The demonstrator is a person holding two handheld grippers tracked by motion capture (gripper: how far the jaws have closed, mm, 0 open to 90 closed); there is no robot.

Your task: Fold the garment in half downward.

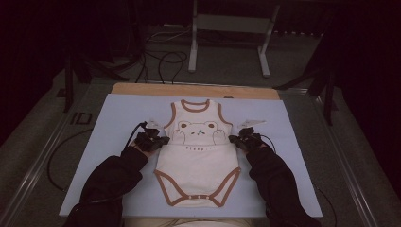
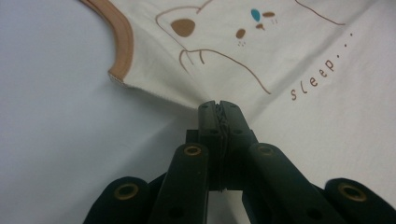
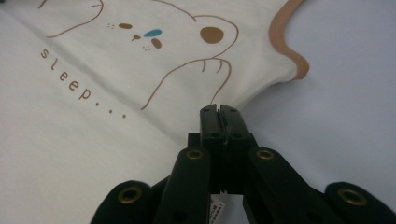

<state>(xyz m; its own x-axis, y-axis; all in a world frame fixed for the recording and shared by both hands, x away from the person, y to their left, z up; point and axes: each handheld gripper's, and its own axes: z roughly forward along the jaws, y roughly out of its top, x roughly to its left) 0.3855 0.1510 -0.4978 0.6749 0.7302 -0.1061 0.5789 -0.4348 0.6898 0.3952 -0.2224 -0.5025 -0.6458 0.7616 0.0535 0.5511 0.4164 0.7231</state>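
Note:
A cream sleeveless baby bodysuit [image 1: 196,161] with brown trim and a bear print lies flat, face up, on the pale blue mat [image 1: 118,123]. My left gripper [image 1: 163,140] is at its left side seam, just below the armhole. In the left gripper view the jaws [image 2: 218,105] are shut and the bodysuit's [image 2: 280,46] edge puckers into their tips. My right gripper [image 1: 232,138] mirrors it at the right side seam. In the right gripper view it [image 3: 218,109] is shut on the edge of the bodysuit [image 3: 93,93] below the other armhole.
The mat covers a wooden tabletop [image 1: 189,90] whose far edge shows. Cables [image 1: 135,132] trail from the grippers across the mat. A metal stand [image 1: 227,28] and dark cables lie on the floor beyond the table. Dark sleeves [image 1: 113,179] come in from the bottom.

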